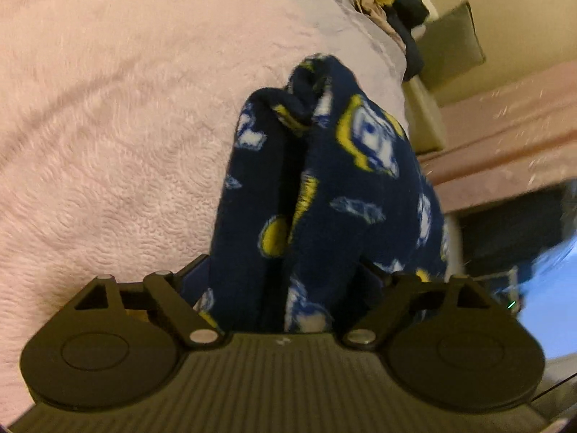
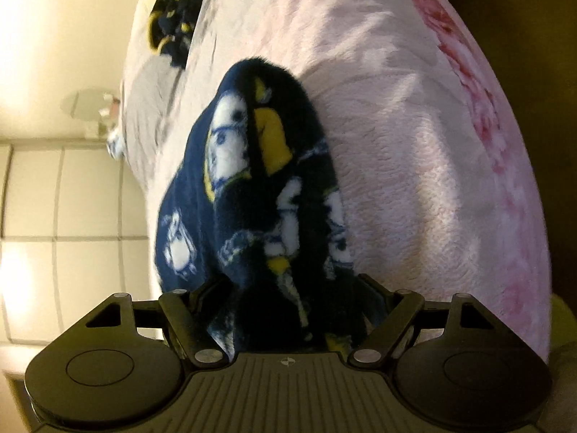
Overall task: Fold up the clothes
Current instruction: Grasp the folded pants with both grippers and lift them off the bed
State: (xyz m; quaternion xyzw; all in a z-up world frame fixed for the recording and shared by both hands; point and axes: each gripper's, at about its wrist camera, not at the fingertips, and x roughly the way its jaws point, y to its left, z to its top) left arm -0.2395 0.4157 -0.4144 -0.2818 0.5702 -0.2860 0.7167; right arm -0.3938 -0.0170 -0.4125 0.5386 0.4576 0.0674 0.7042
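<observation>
Fleece garment: navy fleece garment [image 1: 324, 187] printed in white and yellow, bunched and hanging forward of both tools over the bed, not lying flat.
Left gripper [image 1: 285, 288]: clamped on a thick wad of the cloth; the fingertips are buried in it.
Right gripper [image 2: 288, 288]: likewise closed on a gathered bundle of the same print.
Pose: both tools point out along the bed with cloth draped off their fronts; each camera sees only its own tool, so how far apart they are cannot be told.
Doing it well: my judgement is to keep both grips firm, draw the held edges apart until the fabric hangs smooth, then lay it down.
Bed cover: pink plush blanket [image 1: 126, 126] beneath.
Far end: heap of navy and yellow clothes [image 2: 173, 18].
</observation>
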